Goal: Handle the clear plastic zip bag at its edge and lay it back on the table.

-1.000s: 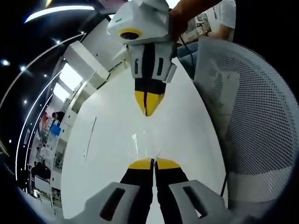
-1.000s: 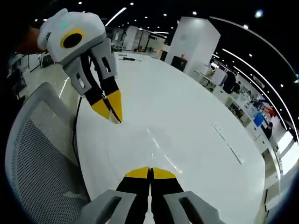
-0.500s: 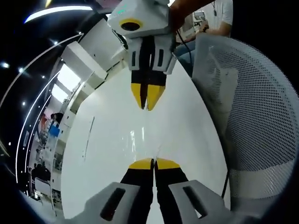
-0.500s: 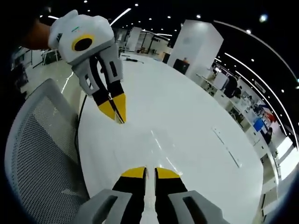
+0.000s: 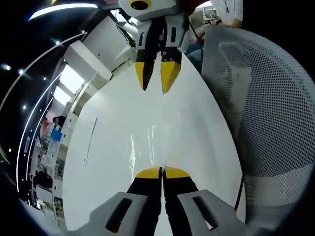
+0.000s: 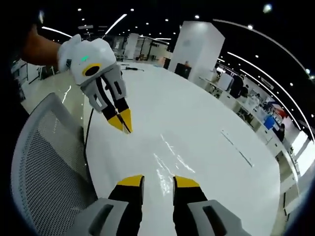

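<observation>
left gripper [image 5: 161,171]: jaws clenched, pinching the near edge of the bag [image 5: 147,145]; also seen in right gripper view [image 6: 123,123], tips together at the bag's far edge
right gripper [image 6: 158,181]: jaws apart, released, nothing between them; in left gripper view [image 5: 157,78] it hangs above the table with a clear gap between tips
bag: clear, flat on the white table [image 5: 108,162], between the two grippers; seen mostly as glare streaks [image 6: 170,164]
chair [image 5: 266,113]: mesh back just beside the table edge
stage (judgement): one edge let go, the other held; lay-down nearly done
risk: bag is near-invisible and light, so film could cling to the left pads on release and lift or fold
risk: pulling away sideways would drag it toward the table edge
</observation>
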